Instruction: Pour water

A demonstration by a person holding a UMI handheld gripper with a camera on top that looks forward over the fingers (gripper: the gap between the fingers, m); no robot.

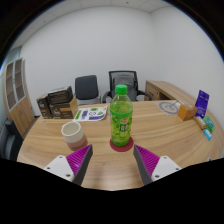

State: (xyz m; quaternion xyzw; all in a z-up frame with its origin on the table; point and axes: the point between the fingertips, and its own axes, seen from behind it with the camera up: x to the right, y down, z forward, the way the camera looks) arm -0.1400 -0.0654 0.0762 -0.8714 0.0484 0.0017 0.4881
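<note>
So, centre frame: a green bottle (121, 118) with a green cap stands upright on a red coaster (122, 143), on a light wooden table (170, 125). Left of it, w/ a gap, sits a pale cup (74, 132) (contents not visible). Behind, a magazine (90, 113); far right, an orange thing (187, 112) and a purple box (202, 101). Two chairs (105, 88) stand at the far table edge, shelves (14, 88) upper left. Gripper (113, 160) at bottom is spread wide, holding nothing; bottle sits just ahead, approx. between the fingers, bare tabletop before it.
</note>
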